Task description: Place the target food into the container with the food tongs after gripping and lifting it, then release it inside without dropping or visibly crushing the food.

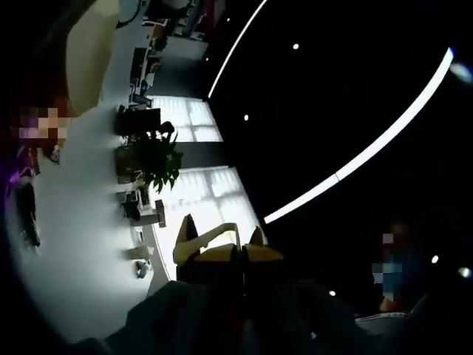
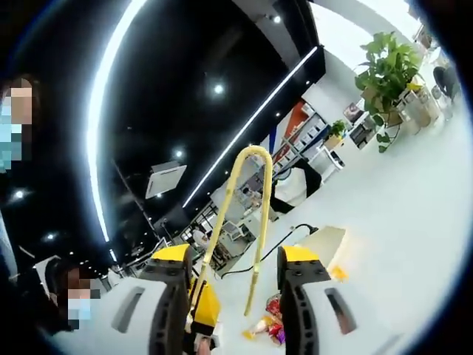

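**Right jaws apart with tongs between them; left jaws close together in the dark**

In the right gripper view the two yellow-tipped jaws of the right gripper (image 2: 244, 296) rise from the bottom edge, standing well apart. A pair of yellow food tongs (image 2: 247, 214) stands up between them, its looped bend at frame centre. One leg runs down against the inner face of the left-hand jaw; the other hangs free in the gap, clear of the right-hand jaw. Whether the jaws press the tongs cannot be told.

Low in that gap, near the free leg's tip, lies a small cluster of red and yellow food items (image 2: 267, 324) on the pale surface (image 2: 399, 222); their kind is too blurred to name. A beige, flat-topped object (image 2: 325, 240) sits just above the right-hand jaw, with a black cable (image 2: 270, 251) running to it. A potted plant (image 2: 388, 74) stands at the upper right, shelving (image 2: 307, 137) left of it.

In the left gripper view the left gripper (image 1: 240, 255) shows at bottom centre, its yellow tips nearly touching; a pale curved piece (image 1: 203, 240) lies beside them, unidentifiable. A potted plant (image 1: 155, 159) sits at centre left before bright windows (image 1: 199, 192). Light strips (image 1: 362, 155) cross a dark ceiling. The lower frame is murky.
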A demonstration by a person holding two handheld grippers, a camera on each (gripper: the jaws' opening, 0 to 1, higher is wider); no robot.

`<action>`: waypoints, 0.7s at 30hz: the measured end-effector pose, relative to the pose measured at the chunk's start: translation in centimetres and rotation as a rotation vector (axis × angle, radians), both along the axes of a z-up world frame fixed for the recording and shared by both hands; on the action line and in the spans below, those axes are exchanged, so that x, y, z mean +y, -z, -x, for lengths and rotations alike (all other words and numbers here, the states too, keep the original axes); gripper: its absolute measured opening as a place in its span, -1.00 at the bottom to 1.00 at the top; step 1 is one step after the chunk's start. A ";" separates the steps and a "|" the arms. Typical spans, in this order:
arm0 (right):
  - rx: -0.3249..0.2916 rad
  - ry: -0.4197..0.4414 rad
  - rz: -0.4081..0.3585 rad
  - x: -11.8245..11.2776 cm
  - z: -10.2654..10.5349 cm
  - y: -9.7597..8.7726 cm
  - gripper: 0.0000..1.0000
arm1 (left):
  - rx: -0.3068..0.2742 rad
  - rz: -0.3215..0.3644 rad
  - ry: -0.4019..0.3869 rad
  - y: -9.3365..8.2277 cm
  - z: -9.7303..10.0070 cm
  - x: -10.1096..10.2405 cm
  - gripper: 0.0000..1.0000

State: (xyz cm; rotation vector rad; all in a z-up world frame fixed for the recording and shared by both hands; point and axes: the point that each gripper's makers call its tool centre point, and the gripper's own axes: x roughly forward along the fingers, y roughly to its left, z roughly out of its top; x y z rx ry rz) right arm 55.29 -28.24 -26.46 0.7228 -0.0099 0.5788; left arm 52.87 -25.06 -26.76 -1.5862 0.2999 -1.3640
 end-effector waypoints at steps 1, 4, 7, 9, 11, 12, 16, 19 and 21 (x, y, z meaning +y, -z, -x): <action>0.004 -0.003 -0.009 0.0 0.0 0.0 -0.12 | -0.014 0.000 -0.009 -0.2 0.0 0.1 -0.96; -0.004 -0.018 -0.028 0.3 0.3 -0.3 -0.25 | -0.032 -0.009 -0.028 -0.4 -0.1 0.4 -0.96; 0.004 -0.009 -0.067 0.0 0.0 -0.6 -0.30 | -0.037 -0.014 -0.025 -0.3 -0.1 0.4 -0.96; 0.014 -0.014 -0.076 0.0 -0.3 -0.7 -0.31 | -0.039 -0.019 -0.026 -0.3 -0.1 0.3 -0.96; 0.013 -0.023 -0.086 0.2 -0.2 -0.8 -0.40 | -0.036 -0.018 -0.031 -0.3 -0.1 0.3 -0.96; 0.014 -0.029 -0.098 0.4 -0.2 -0.9 -0.45 | -0.035 -0.018 -0.032 -0.3 -0.2 0.3 -0.96; 0.024 -0.036 -0.110 0.5 -0.3 -1.0 -0.47 | -0.038 -0.022 -0.037 -0.3 -0.3 0.3 -0.96; 0.019 -0.044 -0.091 0.5 -0.2 -0.9 -0.48 | -0.036 -0.025 -0.026 -0.2 -0.2 0.2 -0.96; 0.011 -0.042 -0.077 0.5 -0.2 -0.9 -0.49 | -0.032 -0.026 -0.023 -0.2 -0.1 0.1 -0.96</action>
